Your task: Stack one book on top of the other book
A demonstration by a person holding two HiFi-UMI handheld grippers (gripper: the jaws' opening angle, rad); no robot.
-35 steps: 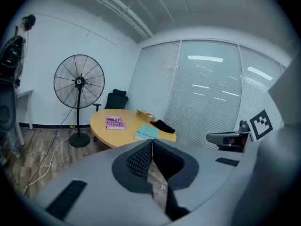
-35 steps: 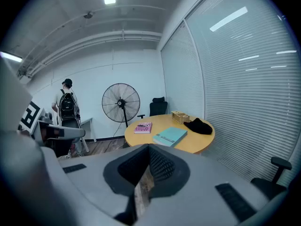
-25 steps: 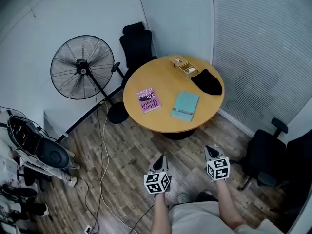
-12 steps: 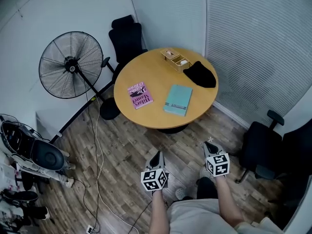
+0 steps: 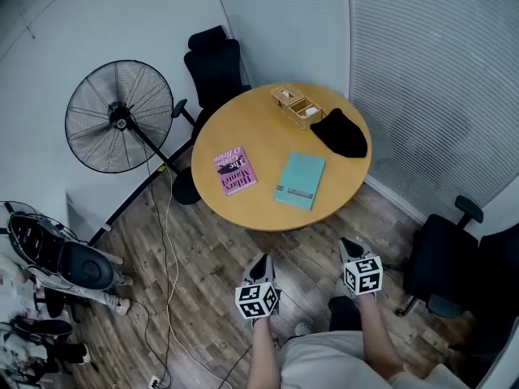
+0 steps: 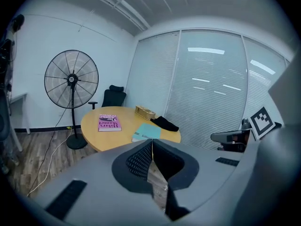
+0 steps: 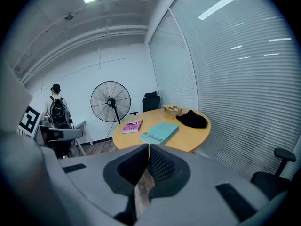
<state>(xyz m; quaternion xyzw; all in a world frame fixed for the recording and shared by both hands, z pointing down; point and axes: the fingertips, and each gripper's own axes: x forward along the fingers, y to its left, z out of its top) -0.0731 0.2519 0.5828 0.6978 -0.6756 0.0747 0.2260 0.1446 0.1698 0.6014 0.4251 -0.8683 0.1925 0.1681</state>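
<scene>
Round table (image 5: 268, 124) sits upper middle in the head view, with the pink book (image 5: 236, 171) and teal book (image 5: 299, 181) lying apart. Nothing is stacked yet. Lower down, the left gripper (image 5: 262, 262) and right gripper (image 5: 350, 247) are short of it, jaws pressed together, empty.

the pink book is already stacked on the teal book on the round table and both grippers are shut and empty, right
Not quite. The pink book lies beside the teal book, apart from it, with bare round table between them, as the head view shows. The left gripper and right gripper are indeed shut and empty.
</scene>
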